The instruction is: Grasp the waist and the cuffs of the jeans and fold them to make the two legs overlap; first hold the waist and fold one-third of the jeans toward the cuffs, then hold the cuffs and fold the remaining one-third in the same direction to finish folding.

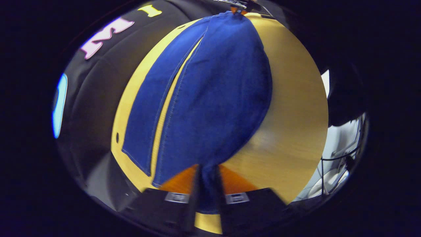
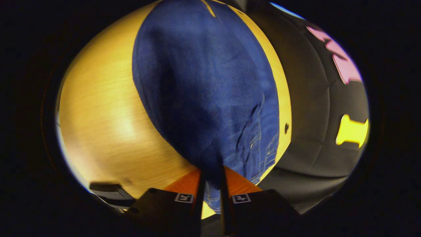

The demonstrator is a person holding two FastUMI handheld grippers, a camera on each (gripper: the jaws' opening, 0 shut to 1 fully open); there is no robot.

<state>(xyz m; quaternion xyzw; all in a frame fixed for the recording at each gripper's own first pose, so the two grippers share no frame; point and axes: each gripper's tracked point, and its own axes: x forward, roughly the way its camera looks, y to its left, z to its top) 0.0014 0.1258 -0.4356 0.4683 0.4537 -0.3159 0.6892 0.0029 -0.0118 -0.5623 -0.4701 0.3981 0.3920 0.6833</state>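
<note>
Left gripper view showed the jeans [image 1: 210, 98] spread mid-frame over the table [image 1: 296, 115], the left gripper [image 1: 208, 184] pinching a denim edge at the bottom. The right gripper [image 2: 212, 187] likewise clamped an edge. Denim looked limp and weighty; hems suited gripping.

Opposed close views along jeans [image 1: 210, 98]

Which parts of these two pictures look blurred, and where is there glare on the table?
Left gripper view: the jeans look fairly sharp, seams readable; the table is slightly smeared. Right gripper view: the jeans are soft, and a bright glare patch lies on the table. The fisheye lens bulges both.
</note>
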